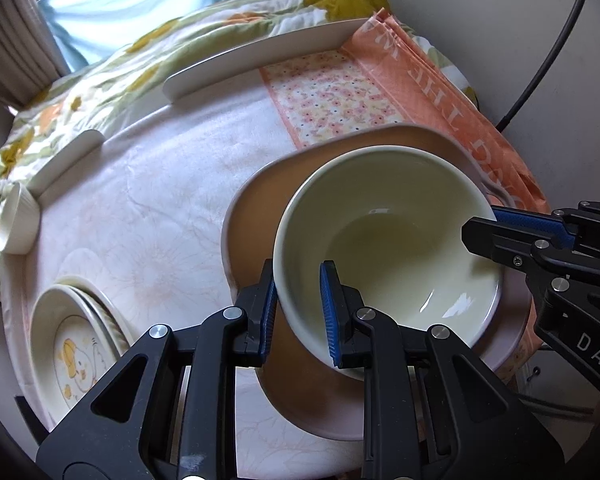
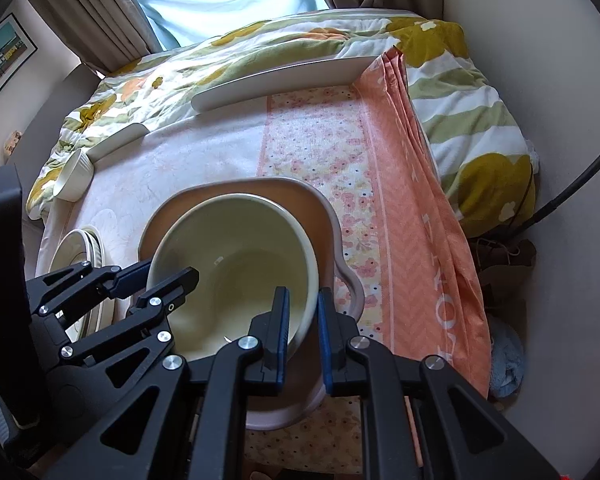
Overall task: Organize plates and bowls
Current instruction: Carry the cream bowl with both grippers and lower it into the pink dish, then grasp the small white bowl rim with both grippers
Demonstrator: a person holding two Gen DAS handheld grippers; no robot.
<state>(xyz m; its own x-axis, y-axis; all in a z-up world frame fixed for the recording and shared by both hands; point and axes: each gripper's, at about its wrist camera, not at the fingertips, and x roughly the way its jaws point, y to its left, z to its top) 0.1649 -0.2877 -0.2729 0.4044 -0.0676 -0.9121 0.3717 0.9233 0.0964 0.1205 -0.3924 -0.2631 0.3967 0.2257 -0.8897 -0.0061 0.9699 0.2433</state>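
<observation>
We have the left gripper [image 1: 298,312] reaching in low from the near edge of the table, its blue pads clamped on the near-left rim of the cream bowl [image 1: 388,240], one finger outside the wall and one inside. Our right gripper [image 2: 303,332] comes in from the near side too, fingers pinching the bowl's [image 2: 236,264] right rim the same way, wall between the pads. Both hold the one bowl, which is tilted. Under it lies the tan plate [image 1: 256,208] with a wavy rim, on the floral cloth [image 1: 324,92]. Out toward the table's left edge sit stacked small dishes [image 1: 72,344], the top one with a yellow cartoon print. Farther back on the left a small ribbed cup [image 1: 18,220] lies on its side beside a white plate [image 1: 66,160]; a long white platter [image 1: 260,56] runs along the far edge.
</observation>
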